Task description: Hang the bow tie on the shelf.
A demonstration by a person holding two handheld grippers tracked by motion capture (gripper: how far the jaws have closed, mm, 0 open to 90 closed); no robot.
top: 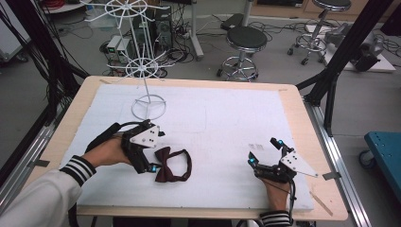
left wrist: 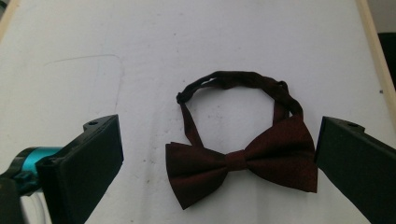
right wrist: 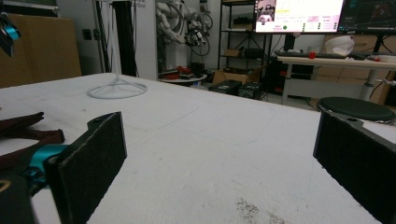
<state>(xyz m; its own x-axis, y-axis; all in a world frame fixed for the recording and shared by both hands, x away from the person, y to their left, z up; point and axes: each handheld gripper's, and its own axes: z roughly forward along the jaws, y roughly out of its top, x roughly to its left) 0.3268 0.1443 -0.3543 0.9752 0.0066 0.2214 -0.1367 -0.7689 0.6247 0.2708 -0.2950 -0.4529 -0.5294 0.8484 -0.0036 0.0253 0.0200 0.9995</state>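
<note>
Two grippers sit low over a white foam sheet [top: 227, 118] covering the table. At about eight o'clock on the sheet, the left gripper [top: 147, 153] is held with its jaws spread wide, pointing down at a dark red bow tie [top: 171, 166]. In the left gripper view the bow tie [left wrist: 243, 161] lies flat between the jaws, its right wing just beside the right jaw, its strap looped toward twelve o'clock. A white wire stand [top: 149, 106] rises at about eleven o'clock on the sheet. At about four o'clock the right gripper [top: 265, 153] rests near the sheet, jaws spread and holding nothing, well apart from the tie.
</note>
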